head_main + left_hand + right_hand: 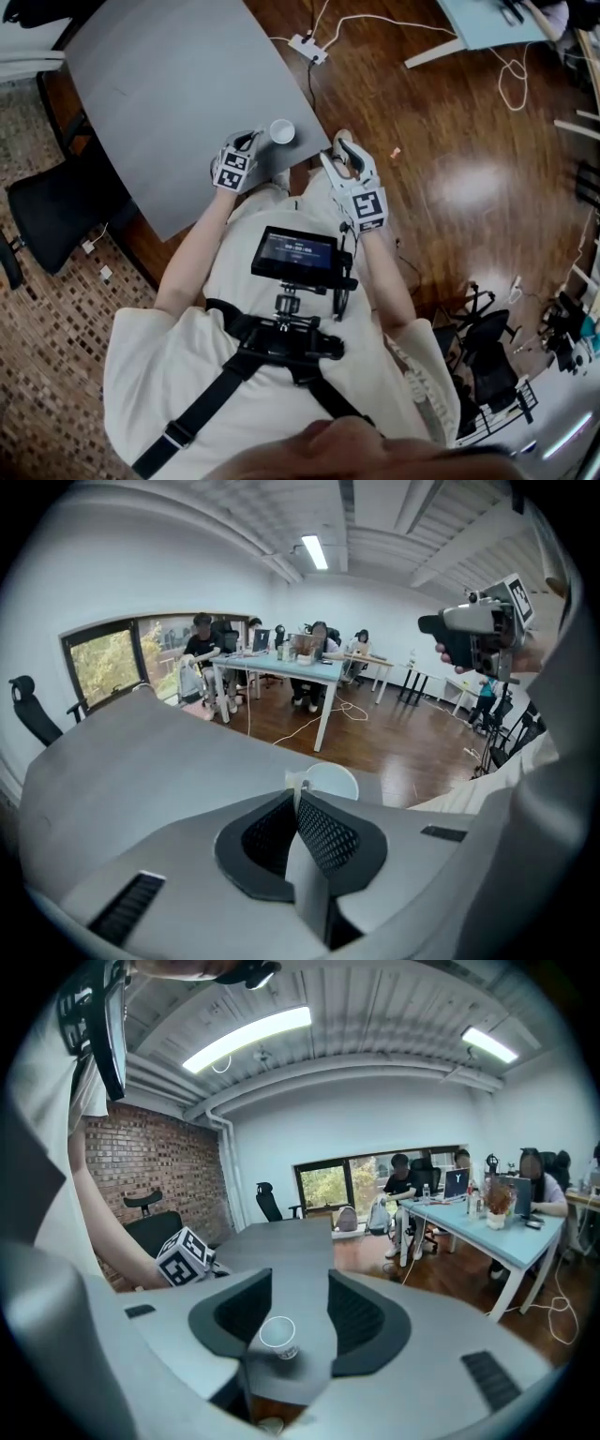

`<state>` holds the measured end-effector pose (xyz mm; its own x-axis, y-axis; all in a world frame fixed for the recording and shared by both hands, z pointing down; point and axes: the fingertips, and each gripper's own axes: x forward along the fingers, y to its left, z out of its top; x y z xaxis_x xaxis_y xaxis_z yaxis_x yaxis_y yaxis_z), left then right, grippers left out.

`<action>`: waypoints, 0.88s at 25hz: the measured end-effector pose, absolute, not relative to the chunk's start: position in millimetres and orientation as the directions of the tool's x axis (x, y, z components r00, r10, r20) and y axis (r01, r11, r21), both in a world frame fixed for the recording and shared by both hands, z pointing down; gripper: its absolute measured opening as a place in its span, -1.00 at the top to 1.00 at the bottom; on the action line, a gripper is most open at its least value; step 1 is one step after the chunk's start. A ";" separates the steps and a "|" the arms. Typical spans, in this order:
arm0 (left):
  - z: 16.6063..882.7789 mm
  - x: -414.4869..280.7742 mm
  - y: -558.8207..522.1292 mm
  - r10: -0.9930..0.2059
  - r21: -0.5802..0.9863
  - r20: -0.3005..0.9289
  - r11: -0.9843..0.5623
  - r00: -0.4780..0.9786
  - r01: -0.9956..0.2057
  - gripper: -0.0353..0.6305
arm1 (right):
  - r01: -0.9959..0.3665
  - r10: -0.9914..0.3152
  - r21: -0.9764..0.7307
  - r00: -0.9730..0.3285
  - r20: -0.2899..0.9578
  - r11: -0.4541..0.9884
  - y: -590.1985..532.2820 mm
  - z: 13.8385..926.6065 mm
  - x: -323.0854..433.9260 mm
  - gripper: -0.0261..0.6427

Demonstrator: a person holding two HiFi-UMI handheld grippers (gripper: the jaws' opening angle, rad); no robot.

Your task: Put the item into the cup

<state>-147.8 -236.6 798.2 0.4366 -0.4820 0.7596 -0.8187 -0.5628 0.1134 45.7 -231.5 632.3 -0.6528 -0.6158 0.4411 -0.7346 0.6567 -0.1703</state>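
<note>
Fingers point(328, 836) of the left gripper point(293, 797) are closed together, with a small pale item point(292, 781) pinched at their tips. Fingers point(361, 1321) of the right gripper point(300, 1288) stand wide apart and hold nothing. The grey tabletop point(169, 94) carries an upright white cup point(282, 131) near its 5 o'clock corner. The left gripper is just beside the cup at 9 o'clock. The right gripper is at 4 o'clock, past the tabletop edge. The item is at the cup's rim, outside it.

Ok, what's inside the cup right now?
Head view shows only bare white inside the cup, nothing in it. In the right gripper view its near wall hides most of the bottom.
</note>
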 end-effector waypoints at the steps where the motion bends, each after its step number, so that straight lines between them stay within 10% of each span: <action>1: 793.6 -133.4 -242.0 -0.473 0.108 0.759 -0.586 0.447 -0.803 0.89 | -0.736 -0.617 -0.177 -0.653 0.440 0.654 -234.6 635.0 51.6 0.32; 16: 846.1 -70.1 -258.5 -0.236 0.081 0.891 -0.759 0.389 -0.646 0.88 | -0.773 -0.653 -0.189 -0.619 0.436 0.606 -244.2 648.9 70.7 0.32; 22: 852.2 -71.5 -257.4 -0.218 0.092 0.899 -0.755 0.380 -0.650 0.55 | -0.784 -0.664 -0.195 -0.607 0.437 0.589 -243.1 651.9 73.6 0.32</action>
<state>-71.5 -257.4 852.2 0.3803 -0.2176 0.8989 -0.6498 -0.7545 0.0922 73.6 -243.1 651.9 -0.6069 -0.6637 0.4373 -0.7844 0.5887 -0.1953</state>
